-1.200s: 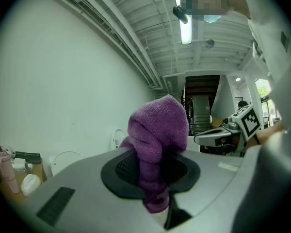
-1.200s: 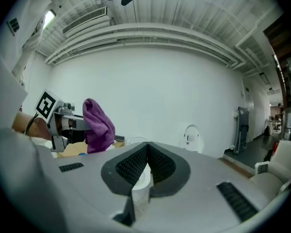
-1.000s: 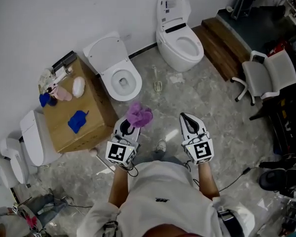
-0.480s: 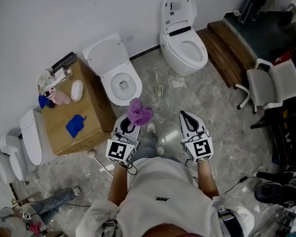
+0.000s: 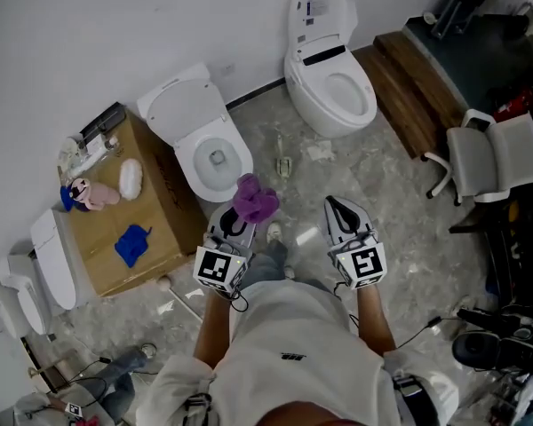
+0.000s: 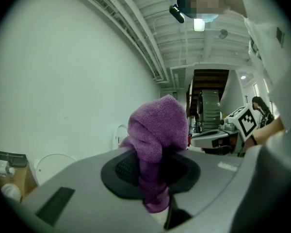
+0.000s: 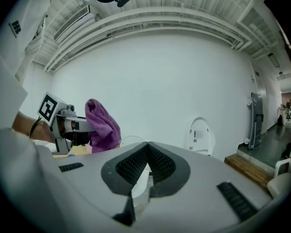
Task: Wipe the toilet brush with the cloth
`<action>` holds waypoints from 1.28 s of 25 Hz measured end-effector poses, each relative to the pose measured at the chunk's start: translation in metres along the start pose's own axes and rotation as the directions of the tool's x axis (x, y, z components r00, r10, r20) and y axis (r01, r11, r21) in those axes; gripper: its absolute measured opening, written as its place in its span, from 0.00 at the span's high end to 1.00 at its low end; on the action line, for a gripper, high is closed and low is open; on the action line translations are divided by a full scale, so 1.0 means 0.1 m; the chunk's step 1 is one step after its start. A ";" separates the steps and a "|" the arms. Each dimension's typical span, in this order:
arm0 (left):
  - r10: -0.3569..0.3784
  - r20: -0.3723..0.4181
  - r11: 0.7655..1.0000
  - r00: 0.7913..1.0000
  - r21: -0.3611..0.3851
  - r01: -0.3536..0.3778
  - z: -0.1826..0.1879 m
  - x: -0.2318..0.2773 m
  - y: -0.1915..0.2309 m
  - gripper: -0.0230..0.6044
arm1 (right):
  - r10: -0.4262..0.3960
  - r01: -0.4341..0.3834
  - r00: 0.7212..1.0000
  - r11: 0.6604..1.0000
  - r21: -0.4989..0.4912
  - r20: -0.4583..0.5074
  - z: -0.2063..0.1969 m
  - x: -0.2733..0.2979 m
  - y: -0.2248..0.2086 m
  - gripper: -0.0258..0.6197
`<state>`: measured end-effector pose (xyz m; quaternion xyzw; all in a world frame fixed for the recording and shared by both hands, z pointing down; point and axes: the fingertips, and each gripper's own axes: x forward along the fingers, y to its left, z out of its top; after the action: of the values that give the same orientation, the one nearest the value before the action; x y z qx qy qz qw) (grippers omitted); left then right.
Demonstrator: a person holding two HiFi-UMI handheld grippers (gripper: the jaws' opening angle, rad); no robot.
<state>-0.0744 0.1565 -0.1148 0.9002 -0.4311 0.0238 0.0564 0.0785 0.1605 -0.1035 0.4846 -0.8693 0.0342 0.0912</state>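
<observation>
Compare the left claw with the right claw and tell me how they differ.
The left claw is shut on the purple cloth; the right claw is shut on nothing. The left claw's tip is hidden under cloth; the right claw's tip shows bare. Both carry a marker cube and point away from the person.

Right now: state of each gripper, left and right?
Left gripper: closed on the purple cloth.
Right gripper: closed, fingers together, holding nothing.
</observation>
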 end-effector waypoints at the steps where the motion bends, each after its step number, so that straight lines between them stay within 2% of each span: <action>1: -0.006 -0.005 1.000 1.000 -0.001 0.006 -0.02 0.08 0.08 0.83 | -0.002 0.002 1.000 1.000 0.000 -0.006 0.00 0.10 -0.05 0.97; 13: -0.059 -0.075 0.996 0.995 -0.069 0.054 -0.51 0.80 0.83 0.83 | -0.014 0.013 0.991 1.000 -0.008 -0.131 -0.39 0.97 -0.38 0.97; 19: -0.051 -0.127 0.993 0.991 -0.112 0.037 -0.87 1.07 1.09 0.83 | -0.015 0.020 0.975 1.000 0.020 -0.221 -0.71 1.35 -0.54 0.97; 26: -0.039 -0.181 0.991 0.983 -0.134 0.015 -1.25 1.53 1.27 0.83 | 0.010 0.001 0.969 0.999 0.044 -0.247 -1.12 1.78 -0.91 0.97; 32: 0.007 -0.235 0.986 0.972 -0.158 -0.045 -1.60 1.95 1.48 0.83 | 0.063 -0.041 0.948 0.996 0.077 -0.311 -1.59 2.16 -1.25 0.97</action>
<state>-0.0665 -0.0666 0.0739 0.8778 -0.4339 0.0951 0.1794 0.0938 -0.0624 0.0905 0.4529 -0.8546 0.1433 0.2099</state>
